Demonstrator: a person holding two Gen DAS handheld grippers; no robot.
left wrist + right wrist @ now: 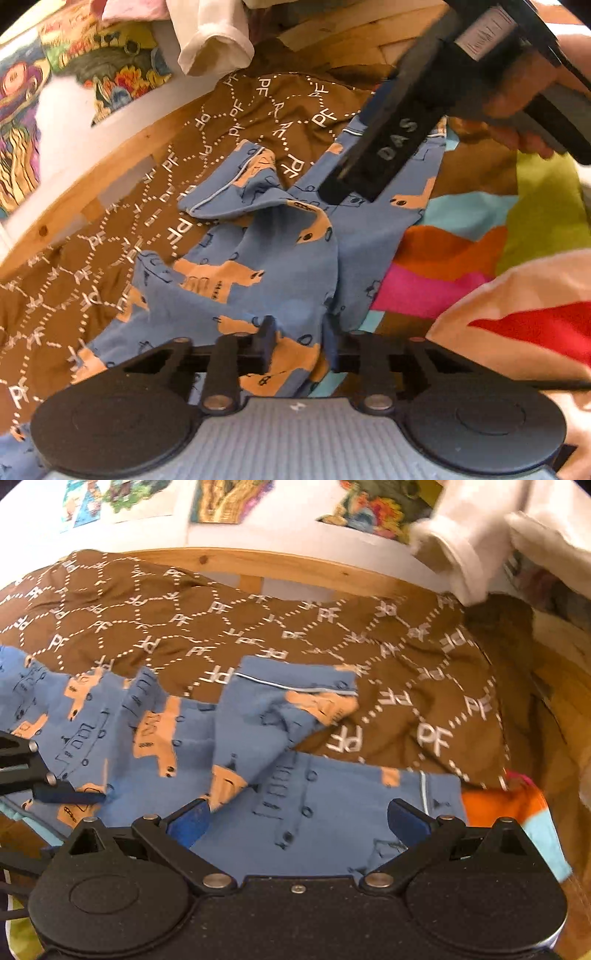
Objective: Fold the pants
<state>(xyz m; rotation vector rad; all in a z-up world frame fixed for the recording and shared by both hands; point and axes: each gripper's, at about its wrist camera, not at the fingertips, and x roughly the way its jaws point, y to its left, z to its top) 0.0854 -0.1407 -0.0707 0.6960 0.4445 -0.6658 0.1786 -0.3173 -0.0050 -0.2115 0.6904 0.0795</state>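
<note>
Blue pants (277,266) printed with orange figures lie crumpled on a brown blanket (110,258). In the left wrist view my left gripper (300,343) sits at the bottom with its jaws narrow and a bunched fold of the pants pinched between them. My right gripper (343,184), black and held by a hand (517,125), points its tips down onto a pant leg farther off. In the right wrist view that right gripper (299,823) stands wide open over the flat leg of the pants (332,805), nothing between its blue pads (192,823). The left gripper (74,794) shows at the left edge, on the fabric.
The brown blanket (258,627) covers a bed with a wooden frame (295,568) against a white wall with colourful pictures (110,66). A white garment (480,554) hangs over the far corner. A multi-coloured cover (443,258) lies under the pants. A peach and red sleeve (517,314) is at right.
</note>
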